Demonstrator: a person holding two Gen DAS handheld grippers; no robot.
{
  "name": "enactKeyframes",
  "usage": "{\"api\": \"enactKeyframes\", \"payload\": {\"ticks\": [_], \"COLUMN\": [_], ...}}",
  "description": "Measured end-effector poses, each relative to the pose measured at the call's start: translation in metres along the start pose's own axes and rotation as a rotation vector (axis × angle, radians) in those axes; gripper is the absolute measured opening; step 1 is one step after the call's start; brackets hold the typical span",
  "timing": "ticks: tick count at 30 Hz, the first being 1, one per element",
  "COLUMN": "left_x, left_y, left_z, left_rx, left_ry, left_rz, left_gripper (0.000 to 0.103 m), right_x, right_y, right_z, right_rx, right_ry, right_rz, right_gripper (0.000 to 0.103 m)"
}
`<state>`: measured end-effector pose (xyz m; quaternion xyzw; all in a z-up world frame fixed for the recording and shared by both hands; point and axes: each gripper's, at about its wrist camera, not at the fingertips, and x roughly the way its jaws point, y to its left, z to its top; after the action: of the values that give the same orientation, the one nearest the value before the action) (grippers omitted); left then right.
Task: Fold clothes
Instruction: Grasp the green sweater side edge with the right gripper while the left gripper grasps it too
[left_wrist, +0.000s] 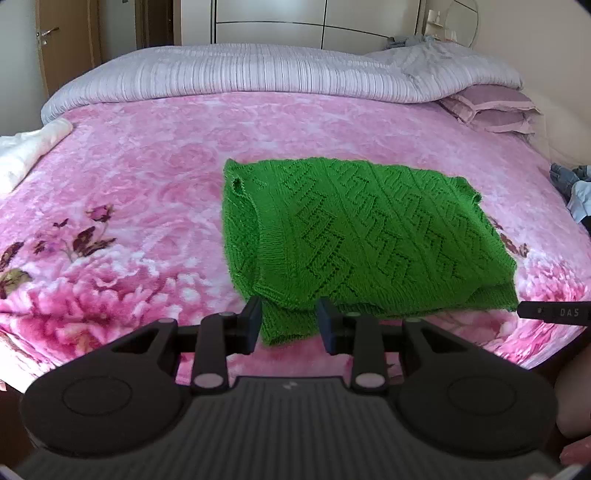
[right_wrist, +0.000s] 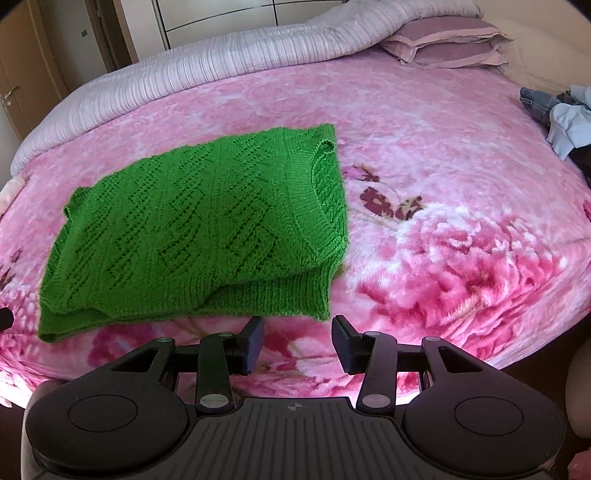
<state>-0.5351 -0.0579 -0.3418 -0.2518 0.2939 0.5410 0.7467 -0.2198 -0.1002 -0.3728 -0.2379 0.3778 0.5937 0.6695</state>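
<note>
A green knitted sweater (left_wrist: 369, 236) (right_wrist: 199, 221) lies folded on a pink floral blanket (left_wrist: 147, 184) (right_wrist: 443, 184). My left gripper (left_wrist: 290, 325) hovers at the sweater's near left corner. That corner shows in the gap between its fingers, flat and unpinched, with the jaws apart. One of its fingertips (right_wrist: 4, 317) shows at the left edge of the right wrist view, just off the cloth. My right gripper (right_wrist: 297, 343) stands open and empty over the blanket, just in front of the near right corner. One of its fingers (left_wrist: 554, 314) shows beside that corner in the left wrist view.
A rolled lilac striped duvet (left_wrist: 240, 74) and a mauve pillow (left_wrist: 491, 107) line the far side of the bed. White cloth (left_wrist: 26, 151) lies at the left edge. Blue and denim clothes (right_wrist: 561, 110) are piled at the right edge. A hand (right_wrist: 580, 391) shows at lower right.
</note>
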Motion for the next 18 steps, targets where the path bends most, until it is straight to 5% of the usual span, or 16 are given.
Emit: {"api": "enactKeyframes", "payload": {"ticks": [5,8,12,18], "left_x": [0.015,0.024,0.041,0.064], "left_y": [0.005,0.013,0.021,0.026], "left_z": [0.009,0.017,0.028,0.035], "left_rx": [-0.020,-0.042,-0.074,-0.101], "left_ry": [0.005,-0.001,0.008,0.023], "left_rz": [-0.027,-0.041,-0.065,-0.104], "left_gripper": [0.028,0.026,0.022,0.016], "right_x": [0.009,0.016,0.041,0.076], "right_y": [-0.020,-0.056,-0.101,-0.123], "right_z": [0.013,0.025,0.031,0.023], "right_rx": [0.073,0.267,0.525,0.699], "right_ry": [-0.053,-0.083,-0.050,0.023], "right_rz": [0.016,0.124,0.276,0.386], "right_gripper": [0.044,0.044,0.044,0.044]}}
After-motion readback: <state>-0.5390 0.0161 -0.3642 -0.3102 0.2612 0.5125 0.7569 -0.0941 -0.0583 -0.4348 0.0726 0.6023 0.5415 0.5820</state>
